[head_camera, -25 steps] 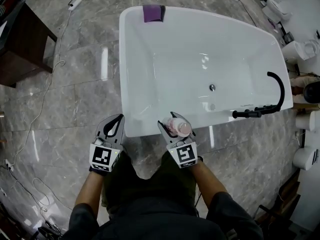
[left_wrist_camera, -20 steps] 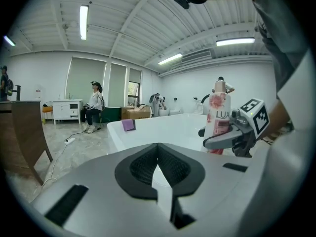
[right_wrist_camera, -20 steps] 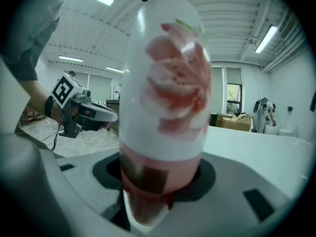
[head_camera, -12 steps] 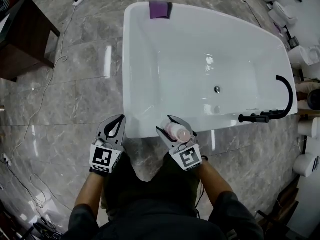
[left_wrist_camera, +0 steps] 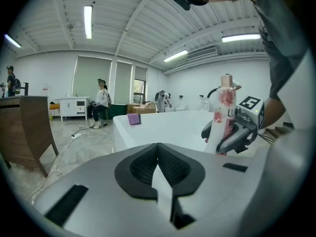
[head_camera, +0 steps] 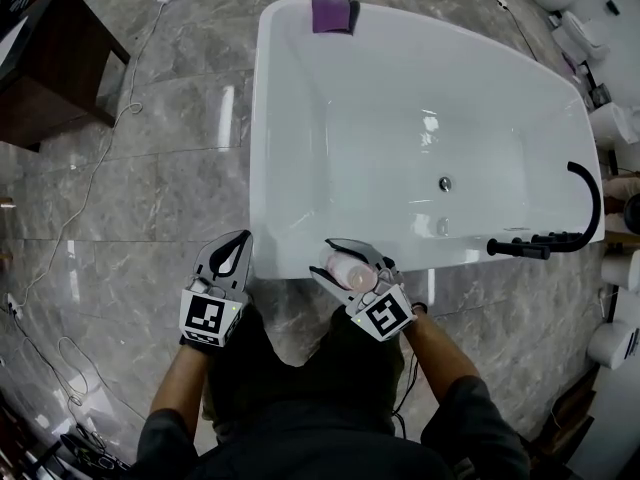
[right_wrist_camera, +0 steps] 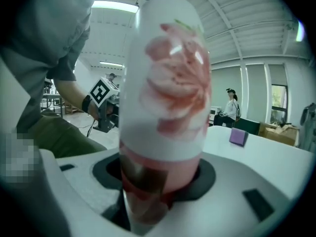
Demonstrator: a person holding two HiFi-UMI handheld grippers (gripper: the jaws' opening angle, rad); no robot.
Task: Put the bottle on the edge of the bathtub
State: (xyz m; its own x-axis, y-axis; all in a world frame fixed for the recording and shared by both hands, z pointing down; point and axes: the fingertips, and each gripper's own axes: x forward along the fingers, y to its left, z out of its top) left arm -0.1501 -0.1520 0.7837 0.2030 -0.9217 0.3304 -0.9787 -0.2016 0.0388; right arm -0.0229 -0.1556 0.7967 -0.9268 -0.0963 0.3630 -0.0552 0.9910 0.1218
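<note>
Head view, black faucet (head_camera: 525,247) on bathtub (head_camera: 285,148), right gripper view, bottle (right_wrist_camera: 165,107) flower print

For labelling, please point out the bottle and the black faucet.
bottle (right_wrist_camera: 168,102), right gripper view, its flowered label.
black faucet (head_camera: 596,200), head view, its curved spout.

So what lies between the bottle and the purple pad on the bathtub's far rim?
Only the bathtub's bare white basin lies between the bottle and the purple pad; the head view shows it.
</note>
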